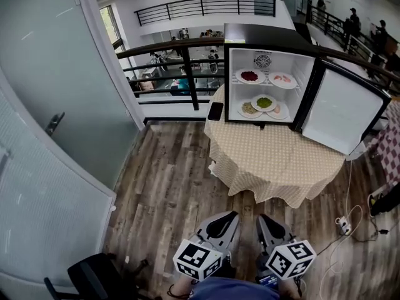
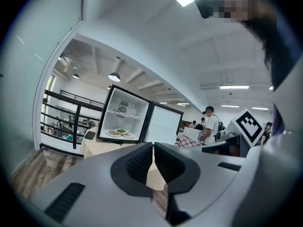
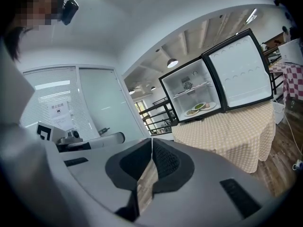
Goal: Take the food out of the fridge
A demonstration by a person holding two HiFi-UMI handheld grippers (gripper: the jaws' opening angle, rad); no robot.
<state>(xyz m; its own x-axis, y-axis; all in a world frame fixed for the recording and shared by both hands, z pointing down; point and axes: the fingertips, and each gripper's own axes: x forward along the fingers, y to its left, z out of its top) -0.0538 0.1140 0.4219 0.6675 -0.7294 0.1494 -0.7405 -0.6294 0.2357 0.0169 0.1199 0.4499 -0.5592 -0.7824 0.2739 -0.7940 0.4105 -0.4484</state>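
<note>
No word, brand or number can be read anywhere. The only printed sign is a white paper notice (image 3: 59, 111) stuck on the glass partition (image 3: 94, 100) at the middle left of the right gripper view (its heading and lines are too small to read). At the bottom of the head view, the left marker cube (image 1: 199, 259) and right marker cube (image 1: 290, 259) bear only black-and-white square patterns, no letters.

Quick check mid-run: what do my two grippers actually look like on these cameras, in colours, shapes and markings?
The left gripper and right gripper match: smooth light-grey shells tapering to two jaws lined with black ribbed pads. Each carries a white cube printed with black square markers, the left cube and the right cube. No cables show on either.
</note>
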